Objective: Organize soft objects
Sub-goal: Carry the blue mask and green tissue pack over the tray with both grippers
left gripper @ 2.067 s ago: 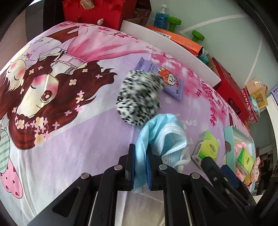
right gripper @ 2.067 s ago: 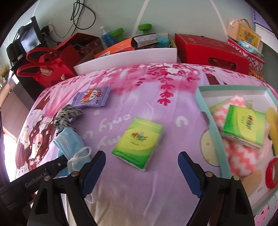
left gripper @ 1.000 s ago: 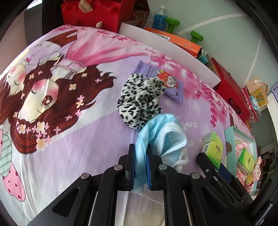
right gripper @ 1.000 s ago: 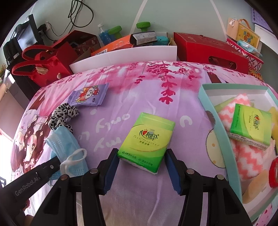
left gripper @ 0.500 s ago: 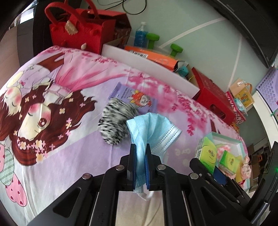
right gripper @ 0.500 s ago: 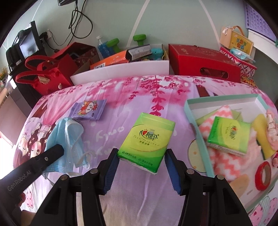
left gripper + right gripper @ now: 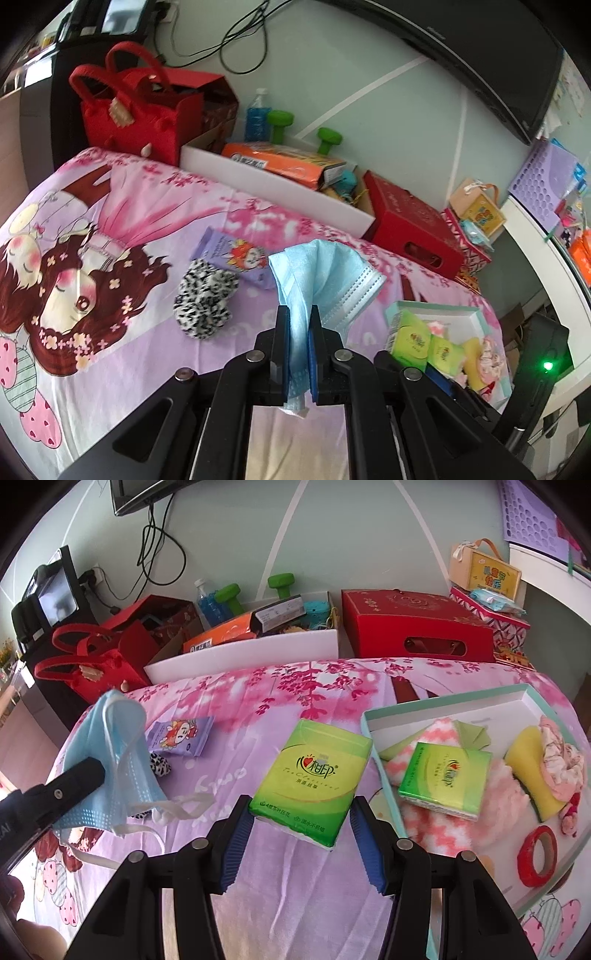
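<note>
Cartoon-print bed (image 7: 295, 904): your left gripper (image 7: 299, 347) clamps blue face mask (image 7: 325, 273), right gripper (image 7: 301, 834) grips green tissue pack (image 7: 310, 775); both now lifted clear, ready for teal tray (image 7: 443, 698) at right.

Black left gripper (image 7: 299, 332), blue-padded jaws, silver screws

Leopard-print scrunchie (image 7: 159, 766) in the right wrist view mostly hidden behind the blue face mask (image 7: 110, 760); only a scrap shows. Mask's lower end hidden between the left hand-held gripper (image 7: 299, 325) pads in the left wrist view. Teal tray (image 7: 443, 705) cut off at right and bottom edges. Pink-white cloth (image 7: 436, 812) partly under boxed tissue pack (image 7: 445, 784). Print on the packs too small to read.
</note>
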